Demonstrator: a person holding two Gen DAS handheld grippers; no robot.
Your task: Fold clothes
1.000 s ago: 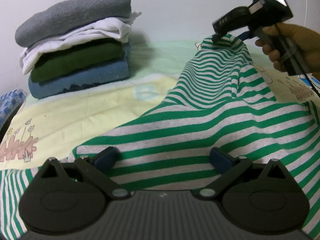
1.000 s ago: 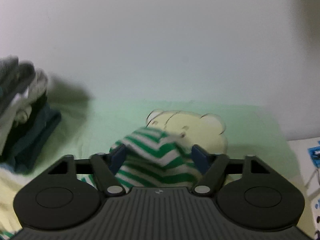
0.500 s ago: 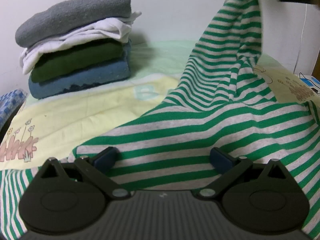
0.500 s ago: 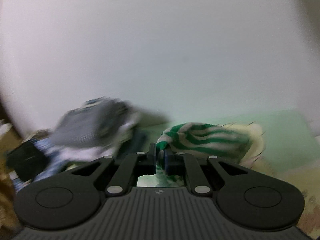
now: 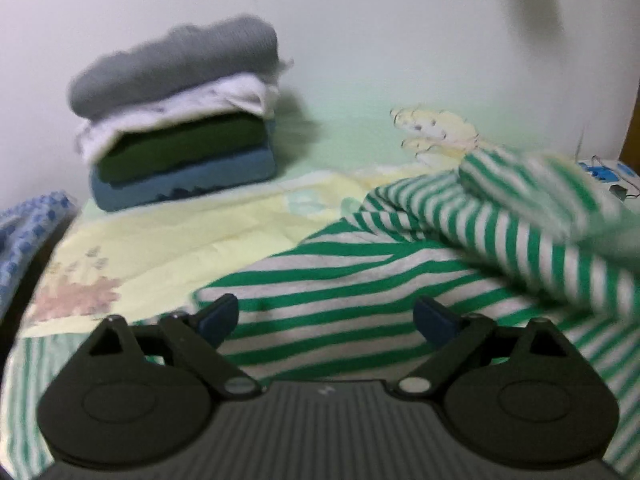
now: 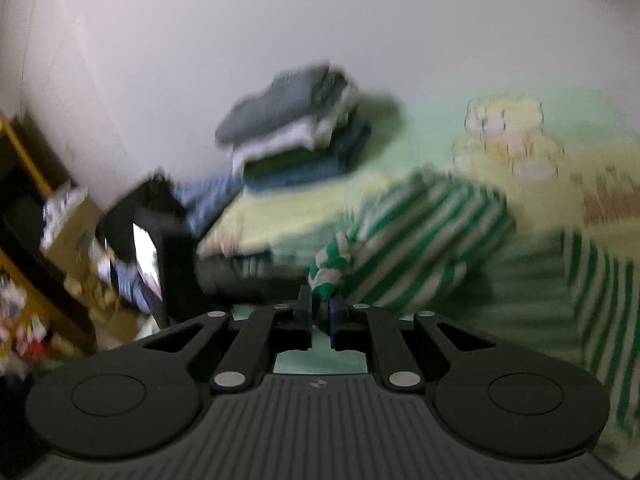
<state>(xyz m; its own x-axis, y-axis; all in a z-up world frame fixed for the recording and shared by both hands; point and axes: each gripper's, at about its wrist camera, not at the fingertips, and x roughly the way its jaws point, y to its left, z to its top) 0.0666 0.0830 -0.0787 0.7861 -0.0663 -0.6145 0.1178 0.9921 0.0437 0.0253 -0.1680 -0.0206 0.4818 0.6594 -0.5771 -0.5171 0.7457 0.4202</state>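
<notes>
A green-and-white striped top (image 5: 360,272) lies spread on the bed, with one part folded over at the right (image 5: 532,208). My left gripper (image 5: 326,312) hangs just above its near edge, open, the cloth showing between its fingers but not pinched. My right gripper (image 6: 322,300) is shut on a bunched end of the striped top (image 6: 328,268); the rest of that part trails away behind the jaws (image 6: 424,232). The right wrist view is blurred by motion.
A stack of folded clothes (image 5: 180,128), grey on top and blue at the bottom, stands at the back left by the wall, also in the right wrist view (image 6: 296,128). The pale yellow and green printed sheet (image 5: 180,236) covers the bed. Blue checked cloth (image 5: 24,236) lies at the left edge.
The right gripper closed on the end of the striped top, lifted it high and swung it across; that part now lies low and folded at the right. The left gripper drew back a little.
</notes>
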